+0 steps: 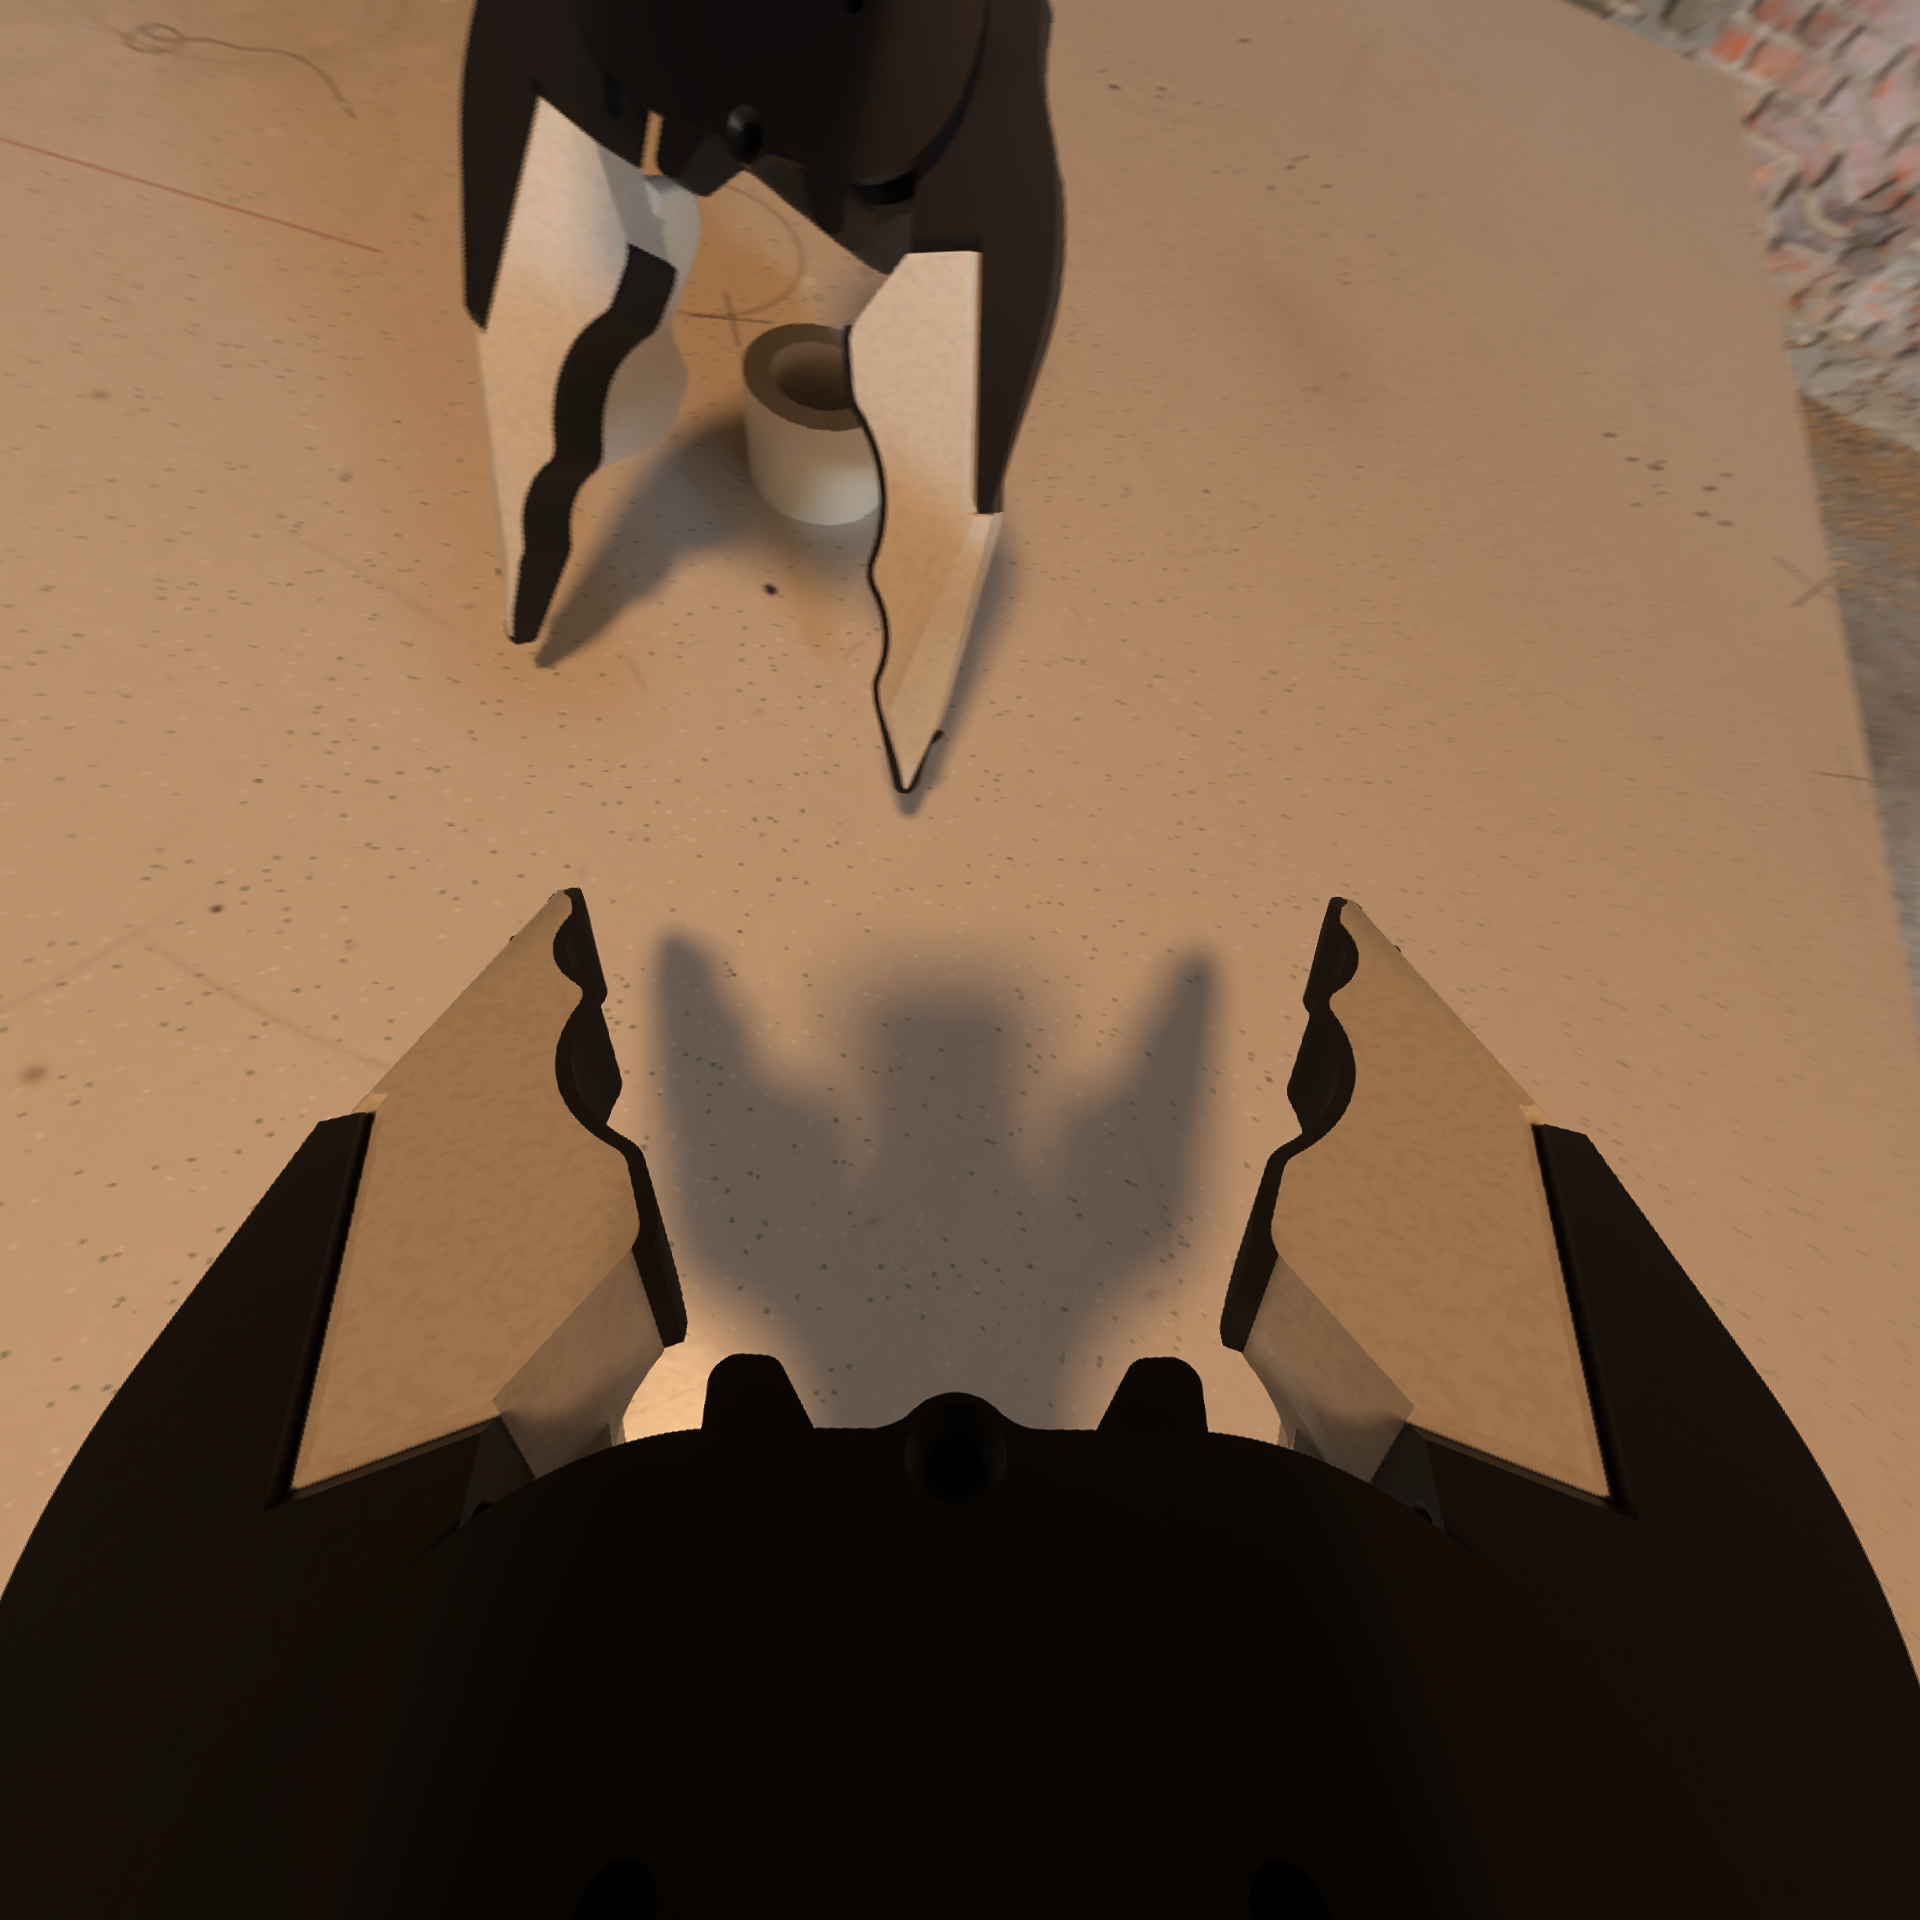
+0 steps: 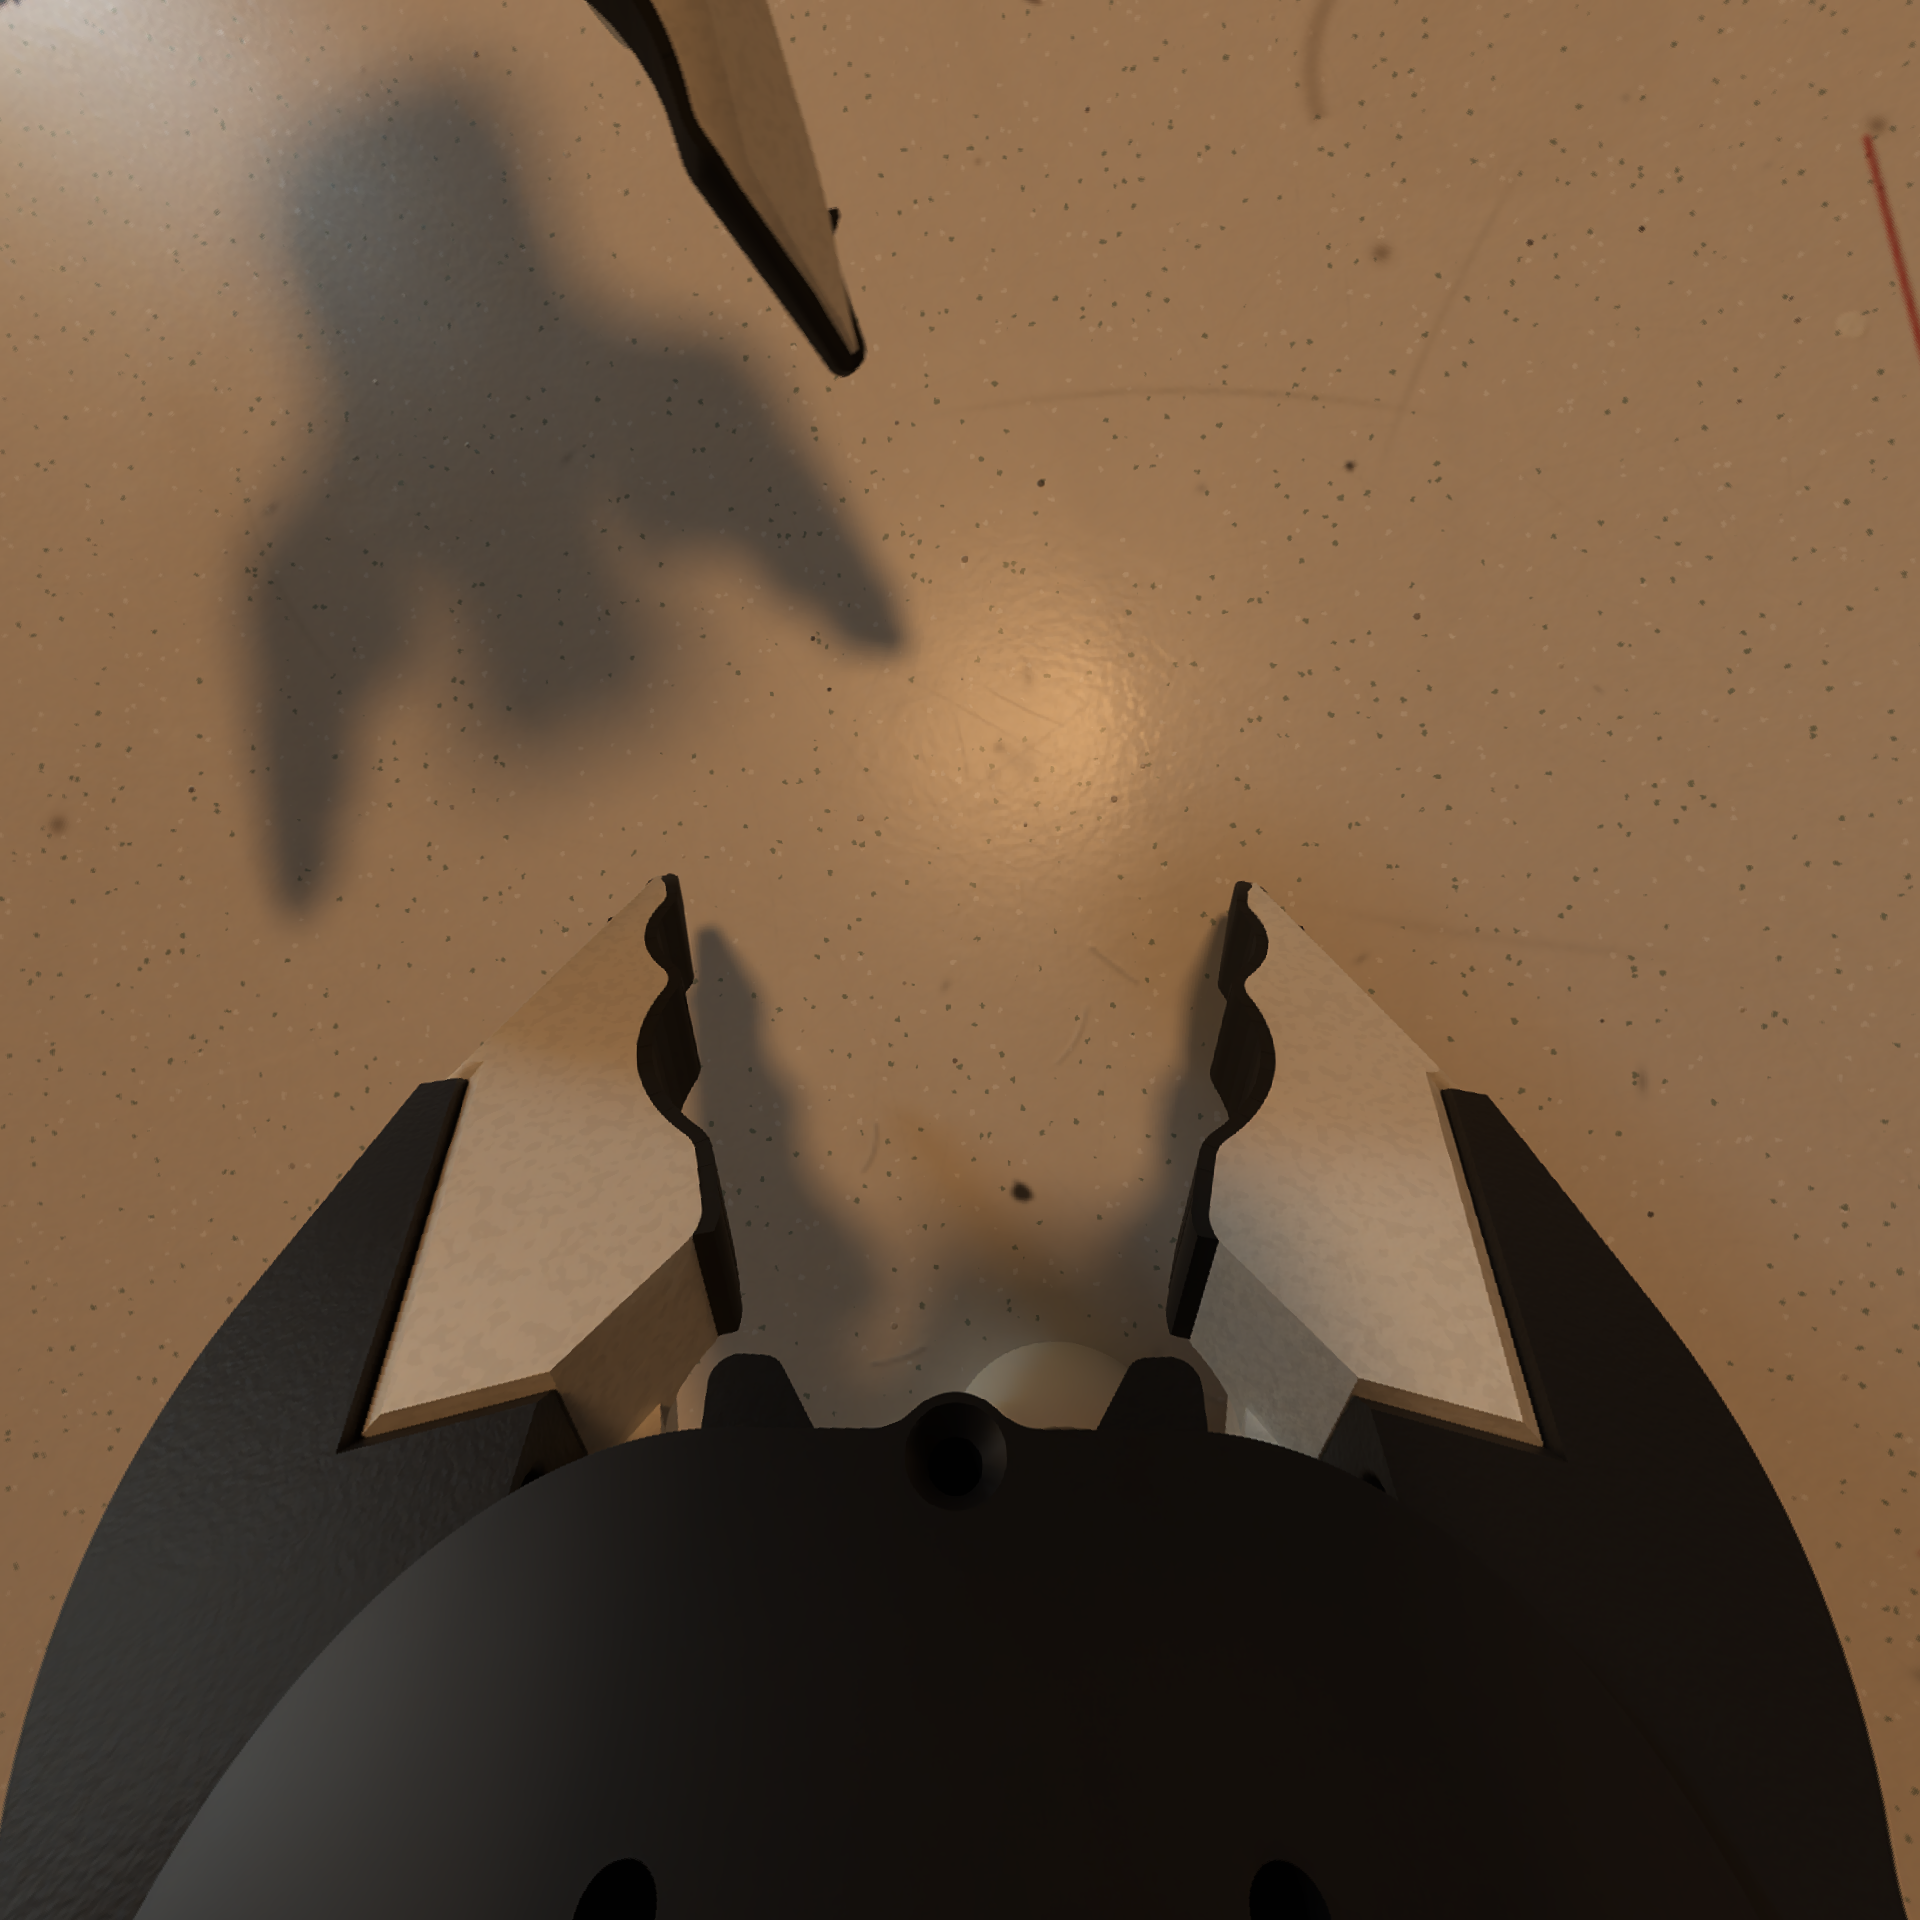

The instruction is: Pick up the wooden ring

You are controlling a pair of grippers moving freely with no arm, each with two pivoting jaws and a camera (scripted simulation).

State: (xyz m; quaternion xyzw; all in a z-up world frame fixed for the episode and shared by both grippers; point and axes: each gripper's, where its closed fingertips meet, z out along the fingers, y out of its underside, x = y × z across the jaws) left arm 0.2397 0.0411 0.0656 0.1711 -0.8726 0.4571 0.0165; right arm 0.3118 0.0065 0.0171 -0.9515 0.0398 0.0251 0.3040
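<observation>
Standing upright on a speckled tan tabletop (image 1: 1351, 623), hollow end up, is the wooden ring (image 1: 805, 442), a pale, short, thick-walled cylinder. Right tongs (image 1: 717, 707): seen from the left wrist view at the far side of the tabletop, pointing down and toward the camera, fingers spread wide; the ring sits between them, well back from the tips, with the finger on the picture's right overlapping its edge; whether that finger touches the ring cannot be told. The tips sit close over their own shadows, low above the surface. In the right wrist view the same right tongs (image 2: 956, 883) are spread apart with bare tabletop (image 2: 1455, 623) between the tips, and a small pale rounded sliver of the ring (image 2: 1039, 1387) shows deep between the finger bases, against the black body. Left tongs (image 1: 956, 899): spread wide, gripping nothing, held above the tabletop with a soft shadow beneath, aimed at the right tongs and the ring, well apart from both. One finger of the left tongs (image 2: 779, 208) enters the right wrist view from the top edge. Patterned floor (image 1: 1849, 208): visible past the tabletop's far right edge.
</observation>
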